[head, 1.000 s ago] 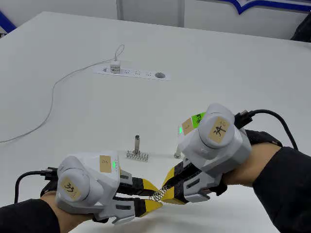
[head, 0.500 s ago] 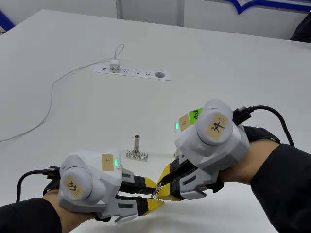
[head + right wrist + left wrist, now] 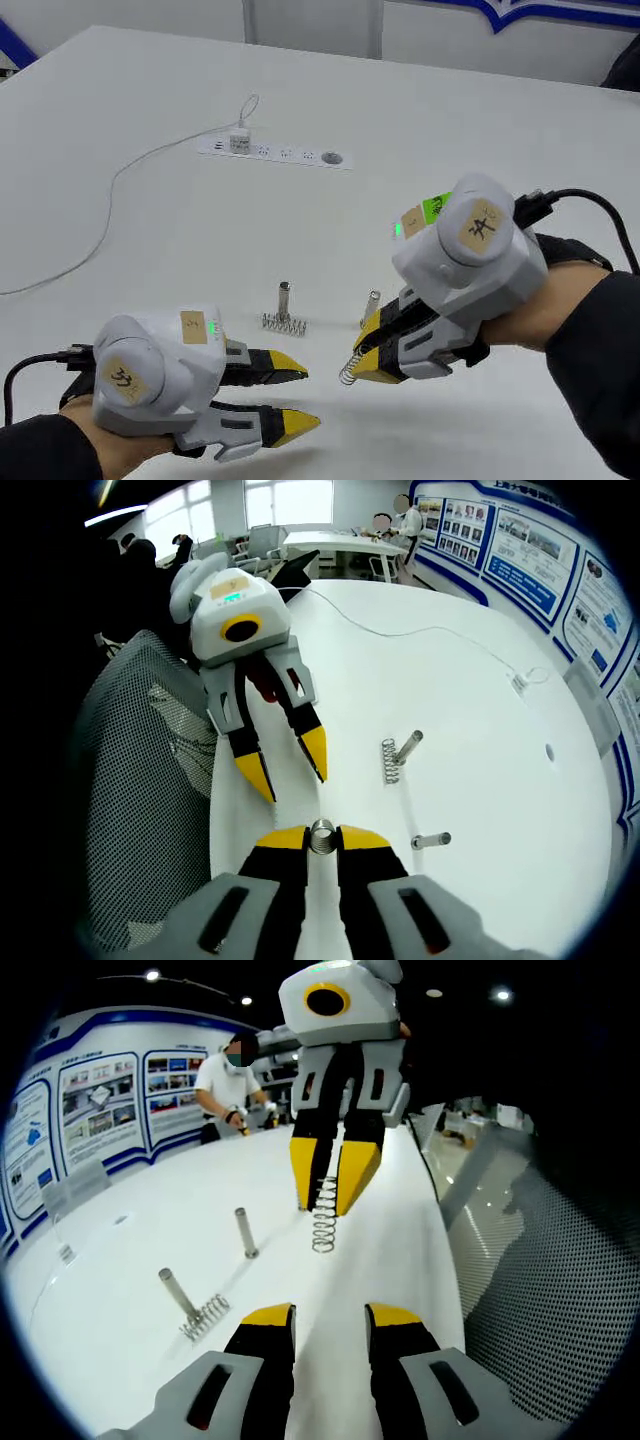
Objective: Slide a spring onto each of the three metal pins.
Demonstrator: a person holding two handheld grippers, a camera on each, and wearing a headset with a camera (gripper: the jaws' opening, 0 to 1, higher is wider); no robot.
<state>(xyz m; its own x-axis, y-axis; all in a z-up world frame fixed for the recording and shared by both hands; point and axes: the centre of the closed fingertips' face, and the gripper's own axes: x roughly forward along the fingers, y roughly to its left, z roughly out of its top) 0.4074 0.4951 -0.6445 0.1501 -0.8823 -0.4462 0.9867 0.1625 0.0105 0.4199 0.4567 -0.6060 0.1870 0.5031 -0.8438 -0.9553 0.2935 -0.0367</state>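
Currently right gripper (image 3: 363,350) clamped on spring (image 3: 348,372); coil end juts past tips, likely left free to thread over nearby pin (image 3: 371,305). Left gripper (image 3: 305,397) jaws apart, empty. Second spring (image 3: 283,323) lies at other pin (image 3: 284,300) base.

White bench (image 3: 450,130), broad, rounded corner far left. Power strip (image 3: 275,155) flat on far part, white plug (image 3: 239,141) in it, thin white cable (image 3: 110,195) curving off toward left edge. Blue trim (image 3: 505,15) on wall behind bench. Left gripper view: blue-framed wall boards (image 3: 110,1090), ceiling spots (image 3: 150,975), grey mesh chair (image 3: 560,1260) beside bench edge. Right gripper view: bright windows (image 3: 290,500), second white table (image 3: 340,542) at back, poster panels (image 3: 540,550) along right wall
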